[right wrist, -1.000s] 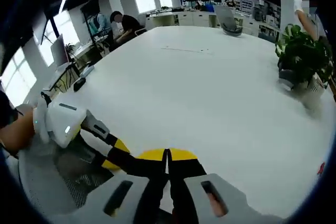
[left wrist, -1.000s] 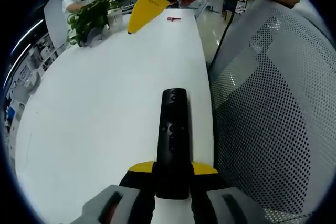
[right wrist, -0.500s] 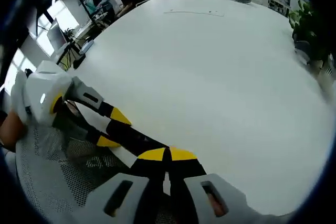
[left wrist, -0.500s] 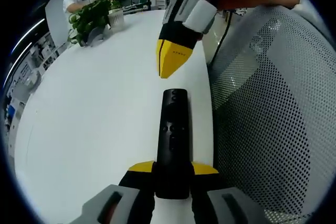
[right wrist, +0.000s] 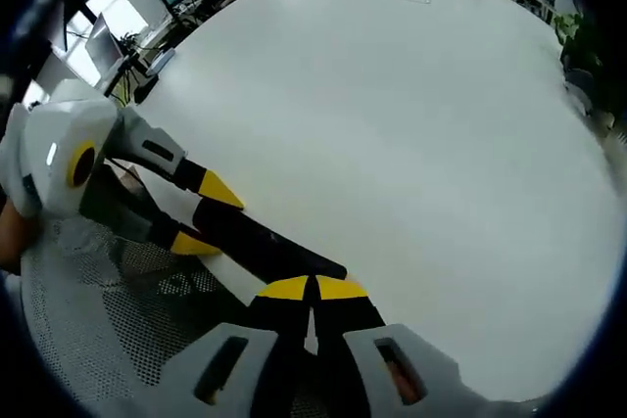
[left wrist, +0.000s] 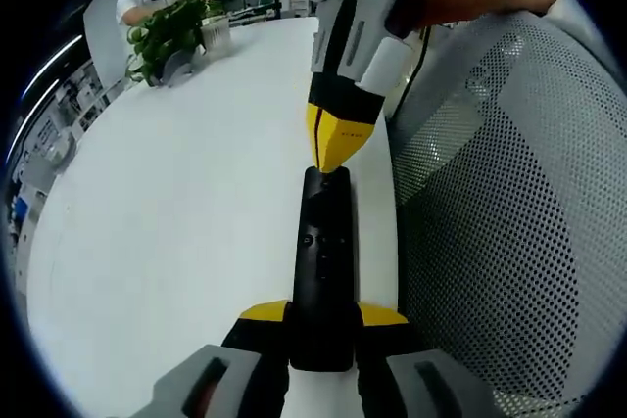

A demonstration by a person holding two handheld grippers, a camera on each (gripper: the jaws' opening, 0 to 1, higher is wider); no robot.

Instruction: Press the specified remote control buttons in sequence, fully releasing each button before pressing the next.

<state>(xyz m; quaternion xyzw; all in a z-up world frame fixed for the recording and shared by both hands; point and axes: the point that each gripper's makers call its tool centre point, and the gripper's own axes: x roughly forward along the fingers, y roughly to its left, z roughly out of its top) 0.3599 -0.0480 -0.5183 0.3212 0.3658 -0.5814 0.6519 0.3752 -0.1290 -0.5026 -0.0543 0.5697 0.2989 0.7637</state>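
The left gripper (left wrist: 323, 325) is clamped on the remote's (left wrist: 323, 261) near end, holding it over the table's (left wrist: 176, 203) right edge. The right gripper (left wrist: 333, 159), jaws together, has its tip on the remote's far end. A button press seems underway; next it should lift fully clear.
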